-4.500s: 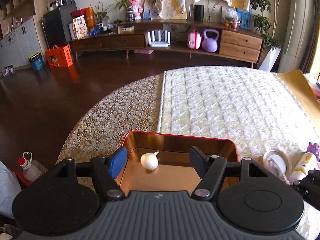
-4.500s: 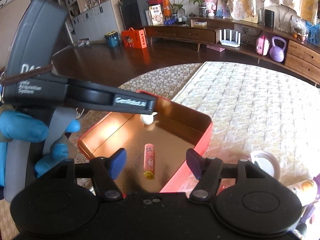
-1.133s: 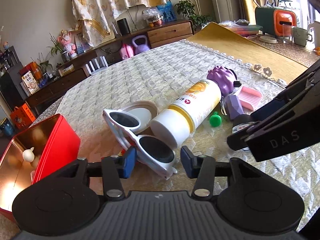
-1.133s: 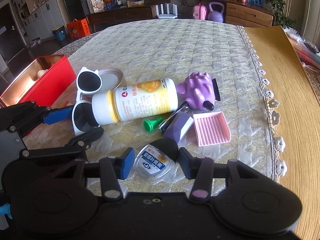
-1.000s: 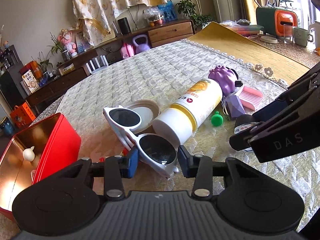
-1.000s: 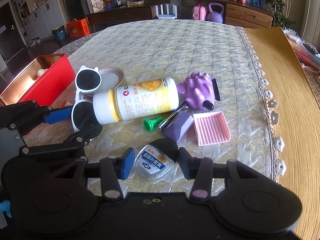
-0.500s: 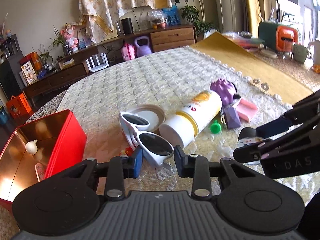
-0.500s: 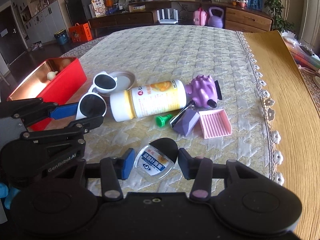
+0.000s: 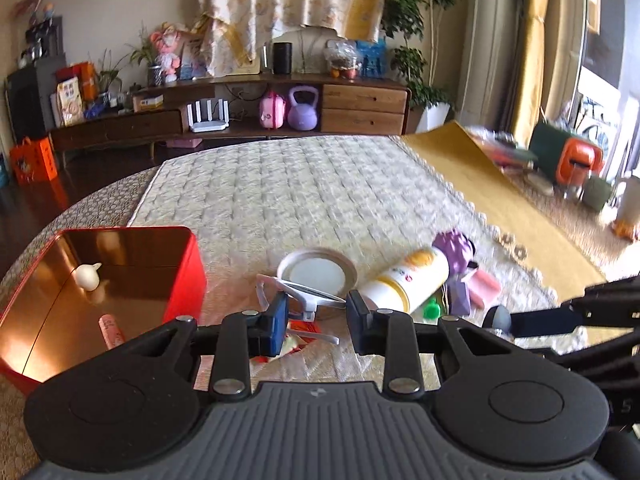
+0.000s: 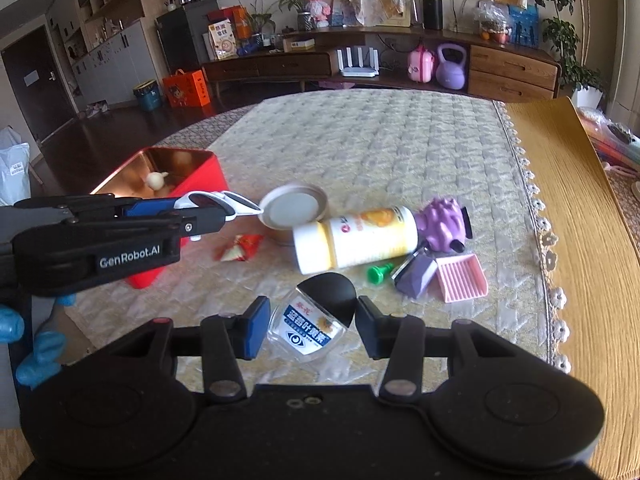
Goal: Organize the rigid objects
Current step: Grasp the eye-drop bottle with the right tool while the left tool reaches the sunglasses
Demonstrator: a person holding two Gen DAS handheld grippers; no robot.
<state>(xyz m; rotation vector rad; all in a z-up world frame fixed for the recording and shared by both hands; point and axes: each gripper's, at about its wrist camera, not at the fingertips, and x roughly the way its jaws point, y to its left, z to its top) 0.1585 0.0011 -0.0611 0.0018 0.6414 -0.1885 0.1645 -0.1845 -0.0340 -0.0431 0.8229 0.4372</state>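
L gripper (image 9: 317,323) clamps white-framed dark-lens sunglasses (image 10: 218,201), raised off quilted cream tablecloth (image 10: 384,152); open red metal tin w/ copper inside (image 9: 132,248) just to its left, rim near. R gripper (image 10: 311,330) pinches small clear eye-drop bottle w/ black cap (image 10: 316,320). Ahead of it: white-yellow plastic bottle (image 10: 360,238) on its side, round lid (image 10: 292,206), pink ridged tray (image 10: 460,278). Far cloth beyond them bare.

Dark floor (image 10: 92,128); wooden sideboard (image 9: 224,120)
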